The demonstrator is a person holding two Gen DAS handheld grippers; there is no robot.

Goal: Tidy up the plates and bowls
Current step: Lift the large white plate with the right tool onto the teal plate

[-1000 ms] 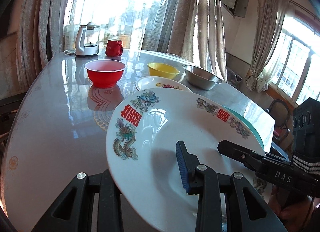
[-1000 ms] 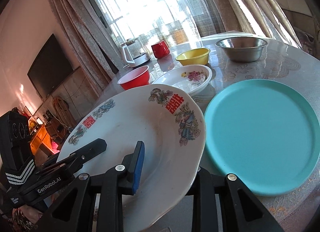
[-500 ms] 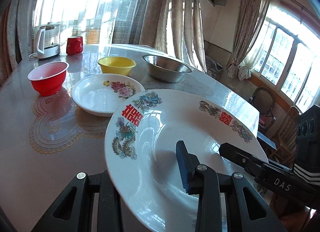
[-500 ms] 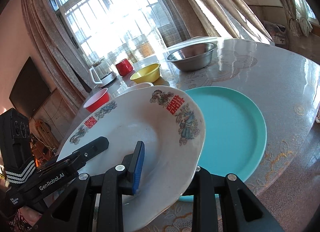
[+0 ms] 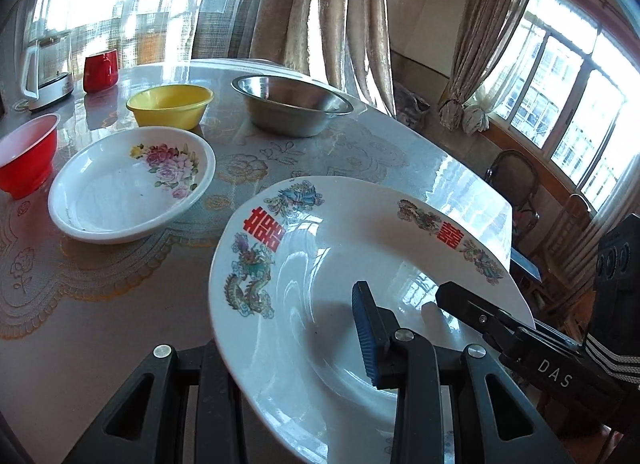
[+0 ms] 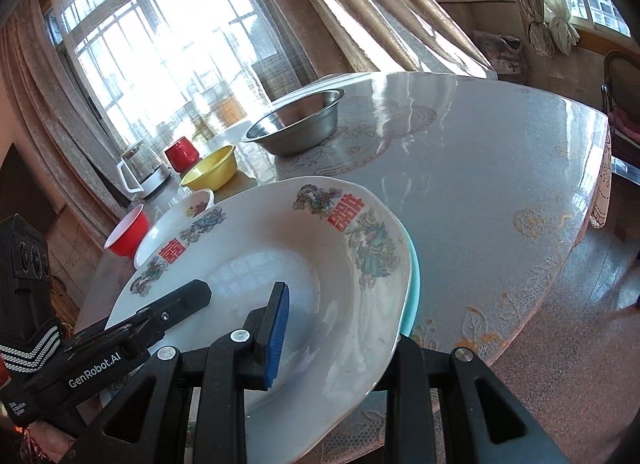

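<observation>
I have the left gripper (image 5: 288, 348) clamped on the near rim of the dragon plate (image 5: 320, 248), one blue pad inside the well, the other finger under it. The right gripper (image 6: 340, 334) pinches the opposite rim the same way, so the wide plate rides level between both. Just beneath its far edge a teal plate (image 6: 414, 284) shows as a sliver only; I judge that's the stack I'm aiming for. Beyond my left claw sit the floral dish (image 5: 100, 191), yellow bowl (image 5: 170, 105) and steel bowl (image 5: 292, 105). The lower fingers are hidden, and I can't tell whether the plates touch.
</observation>
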